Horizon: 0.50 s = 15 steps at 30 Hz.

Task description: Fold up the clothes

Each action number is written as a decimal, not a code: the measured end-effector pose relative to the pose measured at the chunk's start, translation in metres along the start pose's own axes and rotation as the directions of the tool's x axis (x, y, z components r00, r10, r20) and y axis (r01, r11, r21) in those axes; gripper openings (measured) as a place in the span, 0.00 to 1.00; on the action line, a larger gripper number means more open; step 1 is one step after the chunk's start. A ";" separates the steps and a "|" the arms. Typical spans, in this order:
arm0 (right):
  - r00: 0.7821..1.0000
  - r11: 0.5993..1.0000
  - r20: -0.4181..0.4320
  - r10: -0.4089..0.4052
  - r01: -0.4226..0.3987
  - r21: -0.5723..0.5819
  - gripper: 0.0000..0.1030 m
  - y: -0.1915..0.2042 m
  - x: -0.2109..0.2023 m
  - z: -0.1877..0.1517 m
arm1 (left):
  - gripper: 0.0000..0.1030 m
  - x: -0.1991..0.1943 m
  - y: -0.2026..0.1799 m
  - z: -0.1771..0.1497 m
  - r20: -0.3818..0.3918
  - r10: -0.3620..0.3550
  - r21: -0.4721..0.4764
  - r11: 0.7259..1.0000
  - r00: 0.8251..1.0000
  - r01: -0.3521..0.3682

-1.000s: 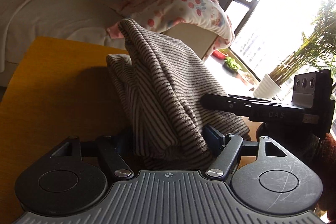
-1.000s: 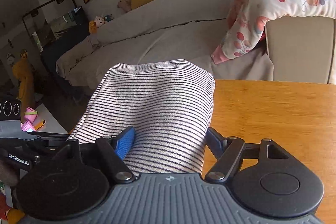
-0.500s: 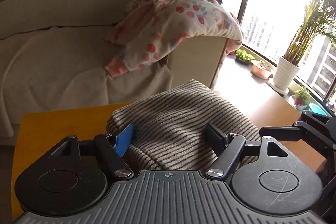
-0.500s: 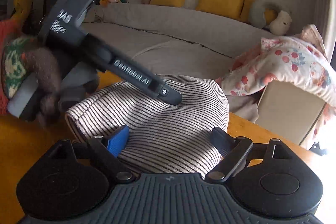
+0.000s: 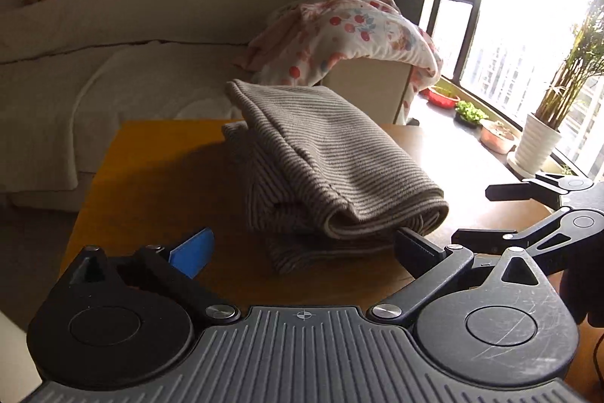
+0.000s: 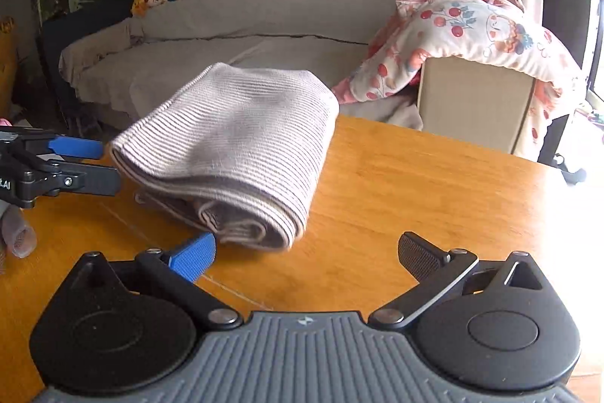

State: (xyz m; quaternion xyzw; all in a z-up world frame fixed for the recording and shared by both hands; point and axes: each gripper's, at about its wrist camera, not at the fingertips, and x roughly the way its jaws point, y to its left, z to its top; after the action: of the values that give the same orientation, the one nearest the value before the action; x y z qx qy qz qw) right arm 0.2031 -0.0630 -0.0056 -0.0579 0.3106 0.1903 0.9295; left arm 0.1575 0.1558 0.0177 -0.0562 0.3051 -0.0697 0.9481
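Observation:
A folded grey striped garment lies on the wooden table; it also shows in the right wrist view. My left gripper is open and empty, just short of the garment's near edge. My right gripper is open and empty, close to the garment's rolled front fold. The right gripper appears at the right in the left wrist view, and the left gripper appears at the left in the right wrist view, beside the garment.
A grey sofa with yellow cushions stands behind the table. A cherry-print blanket hangs over its arm. A potted plant and small pots stand by the bright window at the right.
Both grippers have opened and let go of the striped garment, then drawn back from it. The garment now lies folded on the table.

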 end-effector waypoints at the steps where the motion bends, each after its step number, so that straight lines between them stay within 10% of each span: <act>1: 0.999 0.999 0.010 -0.033 0.033 -0.007 1.00 0.000 -0.004 -0.007 | 1.00 -0.004 -0.007 -0.009 -0.005 0.032 -0.010 0.999 0.999 -0.032; 6: 0.990 0.990 -0.008 -0.142 0.142 -0.013 1.00 -0.003 -0.007 -0.026 | 1.00 -0.005 -0.028 -0.040 -0.055 0.136 -0.066 0.988 0.989 -0.139; 15: 0.996 0.996 -0.054 -0.070 0.073 0.058 1.00 -0.021 0.004 -0.028 | 1.00 0.008 -0.061 -0.047 -0.071 0.395 -0.070 0.914 0.916 -0.400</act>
State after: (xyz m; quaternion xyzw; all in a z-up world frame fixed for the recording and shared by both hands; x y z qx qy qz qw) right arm 0.1990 -0.0875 -0.0307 -0.0460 0.3380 0.1459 0.9286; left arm 0.1304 0.0913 -0.0158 -0.0305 0.3391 0.1357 0.9304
